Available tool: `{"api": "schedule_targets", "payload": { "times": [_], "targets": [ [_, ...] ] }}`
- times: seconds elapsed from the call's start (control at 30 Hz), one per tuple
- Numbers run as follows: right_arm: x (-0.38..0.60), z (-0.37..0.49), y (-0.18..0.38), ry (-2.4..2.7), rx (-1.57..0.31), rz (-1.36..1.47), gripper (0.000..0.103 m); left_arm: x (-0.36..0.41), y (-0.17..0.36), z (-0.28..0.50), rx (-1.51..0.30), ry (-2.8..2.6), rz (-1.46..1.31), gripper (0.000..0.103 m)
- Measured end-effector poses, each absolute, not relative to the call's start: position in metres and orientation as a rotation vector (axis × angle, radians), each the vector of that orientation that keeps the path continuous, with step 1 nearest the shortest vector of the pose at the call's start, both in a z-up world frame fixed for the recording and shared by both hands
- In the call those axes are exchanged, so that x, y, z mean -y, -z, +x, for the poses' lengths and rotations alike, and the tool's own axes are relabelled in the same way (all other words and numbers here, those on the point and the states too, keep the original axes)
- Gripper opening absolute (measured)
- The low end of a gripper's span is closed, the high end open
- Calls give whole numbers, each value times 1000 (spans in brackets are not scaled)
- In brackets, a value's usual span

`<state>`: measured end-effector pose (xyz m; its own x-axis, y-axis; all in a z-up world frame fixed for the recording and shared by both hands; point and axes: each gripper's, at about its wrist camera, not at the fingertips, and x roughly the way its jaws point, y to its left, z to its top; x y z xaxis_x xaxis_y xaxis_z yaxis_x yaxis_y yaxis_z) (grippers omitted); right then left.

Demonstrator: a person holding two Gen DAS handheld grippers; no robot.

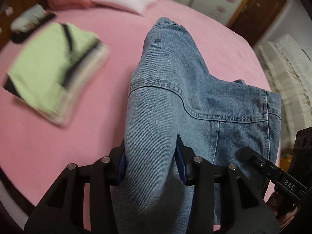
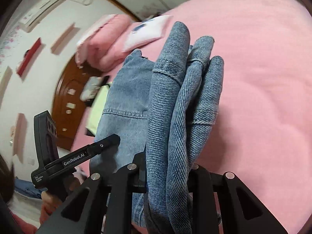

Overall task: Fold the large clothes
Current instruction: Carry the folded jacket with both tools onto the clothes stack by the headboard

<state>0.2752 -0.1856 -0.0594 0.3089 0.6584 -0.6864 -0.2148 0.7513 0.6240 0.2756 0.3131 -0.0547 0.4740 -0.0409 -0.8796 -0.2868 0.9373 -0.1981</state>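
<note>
Denim garment [image 1: 175,89] raised above the pink bed [image 1: 97,132], pinched at two places: left gripper [image 1: 150,163] clamped on one thick fold, right gripper [image 2: 167,175] clamped on several bunched folds; folded green garment [image 1: 50,72] lies on the bed beside the denim

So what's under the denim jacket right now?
The pink bed sheet shows around the denim jacket, which both grippers' fingers hold up. Whatever lies directly beneath it is covered.
</note>
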Motion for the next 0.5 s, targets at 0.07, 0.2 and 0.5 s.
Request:
{"api": "schedule_targets", "payload": {
  "times": [0.07, 0.2, 0.5],
  "targets": [
    [135, 286, 56, -664, -1112, 474, 18, -368, 34, 280, -1044, -211, -310, 39],
    [30, 314, 44, -784, -1082, 445, 19, -457, 6, 289, -994, -299, -272, 39],
    [-168, 349, 43, -930, -963, 527, 19, -644, -30, 321, -893, -430, -22, 39]
  ]
}}
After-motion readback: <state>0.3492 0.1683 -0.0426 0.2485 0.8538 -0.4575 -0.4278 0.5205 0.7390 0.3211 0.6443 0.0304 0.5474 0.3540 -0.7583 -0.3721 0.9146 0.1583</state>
